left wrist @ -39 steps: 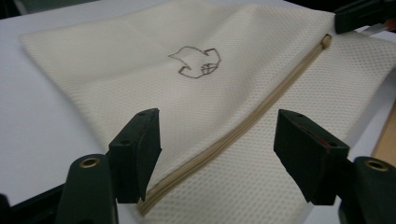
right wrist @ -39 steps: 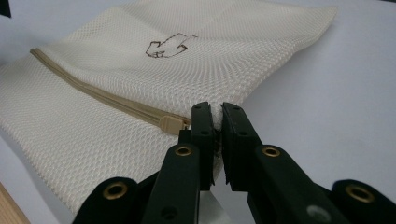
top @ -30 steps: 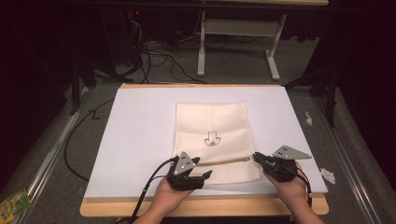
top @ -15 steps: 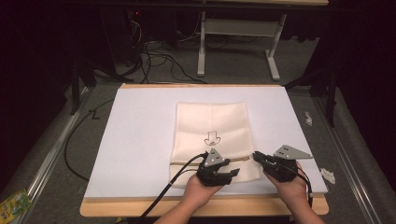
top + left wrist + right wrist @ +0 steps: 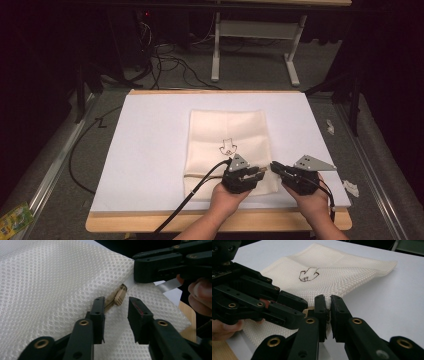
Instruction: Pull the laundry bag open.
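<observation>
Mesh bag: a cream bag (image 5: 227,145) with a small dark drawing is laid flat on the white board (image 5: 150,150), centre to near edge.
High view: the left gripper (image 5: 260,175) and right gripper (image 5: 274,166) are met at the bag's near right corner.
Left gripper view: the jaws, just closing, are held apart around a tan zipper pull (image 5: 120,295), not pressed on it.
Right gripper view: the jaws are clamped on the bag's corner edge.

Mesh bag (image 5: 50,285): cream, fills left and centre of frame.
Zipper pull (image 5: 120,295): tan, centre, between the left gripper (image 5: 115,308) tips; jaws just closing, not pressing.
Right gripper (image 5: 172,263): upper right, clamped on bag edge.
</observation>
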Tool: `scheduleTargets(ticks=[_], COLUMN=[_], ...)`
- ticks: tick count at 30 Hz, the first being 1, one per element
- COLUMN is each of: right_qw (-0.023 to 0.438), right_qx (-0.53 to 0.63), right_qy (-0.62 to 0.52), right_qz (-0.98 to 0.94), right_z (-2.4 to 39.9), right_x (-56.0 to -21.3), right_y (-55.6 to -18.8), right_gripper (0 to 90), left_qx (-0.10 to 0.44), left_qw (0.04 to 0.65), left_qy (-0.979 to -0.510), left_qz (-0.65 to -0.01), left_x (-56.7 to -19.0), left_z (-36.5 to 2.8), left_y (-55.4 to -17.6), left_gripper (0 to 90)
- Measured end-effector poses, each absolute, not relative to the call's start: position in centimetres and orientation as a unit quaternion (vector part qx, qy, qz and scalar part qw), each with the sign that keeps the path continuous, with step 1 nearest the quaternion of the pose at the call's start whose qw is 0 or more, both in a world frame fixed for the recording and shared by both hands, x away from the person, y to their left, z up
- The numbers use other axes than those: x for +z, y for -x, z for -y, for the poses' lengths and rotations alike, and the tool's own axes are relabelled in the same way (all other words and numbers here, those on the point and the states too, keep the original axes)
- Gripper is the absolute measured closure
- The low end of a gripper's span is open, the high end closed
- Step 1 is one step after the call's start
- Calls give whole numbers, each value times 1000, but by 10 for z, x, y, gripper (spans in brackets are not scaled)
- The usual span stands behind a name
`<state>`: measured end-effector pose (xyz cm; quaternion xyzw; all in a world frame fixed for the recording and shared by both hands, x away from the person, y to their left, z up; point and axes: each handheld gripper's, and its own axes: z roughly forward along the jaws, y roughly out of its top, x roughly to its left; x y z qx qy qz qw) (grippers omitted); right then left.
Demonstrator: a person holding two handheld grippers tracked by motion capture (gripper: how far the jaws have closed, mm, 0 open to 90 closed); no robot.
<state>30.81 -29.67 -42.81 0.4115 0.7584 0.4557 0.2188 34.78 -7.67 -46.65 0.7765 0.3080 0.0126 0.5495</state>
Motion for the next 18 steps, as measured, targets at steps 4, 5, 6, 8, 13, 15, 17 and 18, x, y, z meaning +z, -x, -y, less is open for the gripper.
scheduleTargets(ticks=[4, 5, 6, 8, 13, 15, 17, 18], right_qw=[217, 217, 217, 217, 218, 218, 220, 220], right_qx=[457, 458, 458, 458, 459, 460, 460, 460], right_qy=[-411, -411, -411, -412, -413, -413, -412, -412], right_qz=[-758, -758, -758, -757, -756, -755, -755, -755], right_z=[297, 297, 297, 297, 297, 298, 297, 297], right_x=[-428, -428, -428, -428, -427, -427, -427, -427], right_y=[-309, -309, -309, -308, -309, -308, -308, -308], right_gripper=[851, 851, 852, 851, 851, 851, 851, 851], left_qx=[11, 13, 17, 22, 36, 40, 44, 43], left_qw=[560, 562, 565, 570, 578, 577, 577, 577], left_qy=[-770, -768, -766, -760, -752, -754, -754, -755], left_qz=[-305, -306, -307, -312, -315, -312, -310, -309], left_x=[-467, -467, -467, -467, -466, -465, -465, -465], left_z=[81, 82, 83, 85, 86, 85, 85, 85], left_y=[-344, -343, -342, -341, -339, -338, -337, -338], left_gripper=[761, 769, 780, 815, 864, 867, 869, 870])
